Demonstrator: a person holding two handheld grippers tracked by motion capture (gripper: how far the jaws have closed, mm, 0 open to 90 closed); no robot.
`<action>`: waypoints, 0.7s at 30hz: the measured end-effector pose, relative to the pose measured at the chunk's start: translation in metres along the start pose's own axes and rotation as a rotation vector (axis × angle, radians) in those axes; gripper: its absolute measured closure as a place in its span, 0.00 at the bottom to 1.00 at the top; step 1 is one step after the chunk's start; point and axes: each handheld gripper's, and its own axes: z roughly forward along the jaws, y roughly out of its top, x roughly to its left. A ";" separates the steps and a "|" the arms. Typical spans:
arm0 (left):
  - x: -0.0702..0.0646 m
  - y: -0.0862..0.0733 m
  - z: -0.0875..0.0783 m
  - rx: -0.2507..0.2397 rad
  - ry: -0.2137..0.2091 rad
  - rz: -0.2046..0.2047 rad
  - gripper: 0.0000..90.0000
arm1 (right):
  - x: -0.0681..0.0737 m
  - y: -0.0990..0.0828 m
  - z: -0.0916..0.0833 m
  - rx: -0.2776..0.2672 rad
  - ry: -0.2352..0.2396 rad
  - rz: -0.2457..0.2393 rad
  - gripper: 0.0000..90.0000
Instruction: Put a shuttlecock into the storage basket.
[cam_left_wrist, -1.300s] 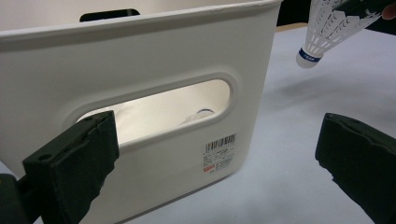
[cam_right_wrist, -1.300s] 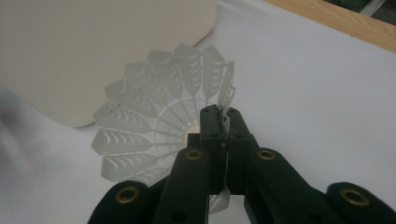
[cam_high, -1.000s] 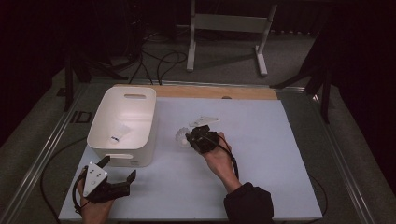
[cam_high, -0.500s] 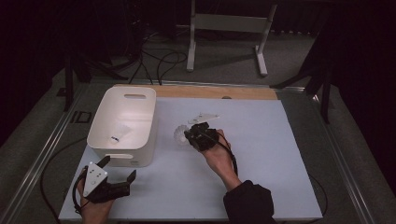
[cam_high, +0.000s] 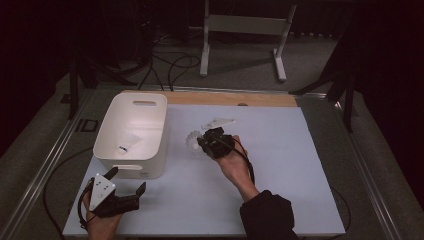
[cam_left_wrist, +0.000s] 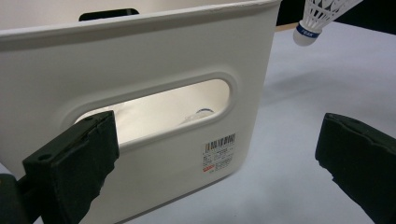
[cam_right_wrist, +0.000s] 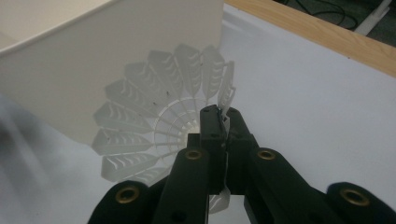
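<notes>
High view: the right tongs (cam_high: 204, 143) sit mid-bench, clamped on a white shuttlecock (cam_high: 193, 143), held just right of the white bin (cam_high: 111, 156) and apart from it. The shuttlecock's skirt faces left toward the bin. A second shuttlecock (cam_high: 126, 145) lies inside the bin on its floor, with a blue band at the cork end. The left tongs (cam_high: 126, 182) rest low at the near left corner of the bench (cam_high: 300, 175), jaws spread wide with nothing between them, just in front of the bin's near wall. A wooden strip (cam_high: 235, 98) runs along the bench's far edge.

Left gripper view: left tongs (cam_left_wrist: 217, 163) gaping, empty, aimed at the bin (cam_left_wrist: 140, 56) and its oval handle slot. Through the slot the second shuttlecock (cam_left_wrist: 198, 114) shows dimly. At top right the held shuttlecock (cam_left_wrist: 317, 18) hangs above the bench, cork end down-left, white cork with a blue band, white mesh skirt.

Right gripper view: right tongs (cam_right_wrist: 223, 122) pinched tight on one edge of the shuttlecock's (cam_right_wrist: 159, 126) skirt. The skirt is white plastic, fanned feather-shaped ribs round a lattice ring, open end toward the camera. Bin wall (cam_right_wrist: 93, 56) just behind it; whether they touch can't be told. Wooden strip (cam_right_wrist: 317, 37) at top right.
</notes>
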 end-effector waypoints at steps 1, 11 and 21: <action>0.000 0.000 0.000 0.000 0.000 0.000 0.00 | 0.000 0.000 0.000 0.000 0.000 0.000 0.99; 0.000 0.000 0.000 -0.004 0.000 -0.002 0.00 | -0.004 0.006 -0.002 -0.008 0.011 0.020 0.99; 0.000 0.000 0.000 -0.004 0.002 -0.003 0.00 | -0.006 0.014 -0.004 -0.016 0.017 0.031 0.99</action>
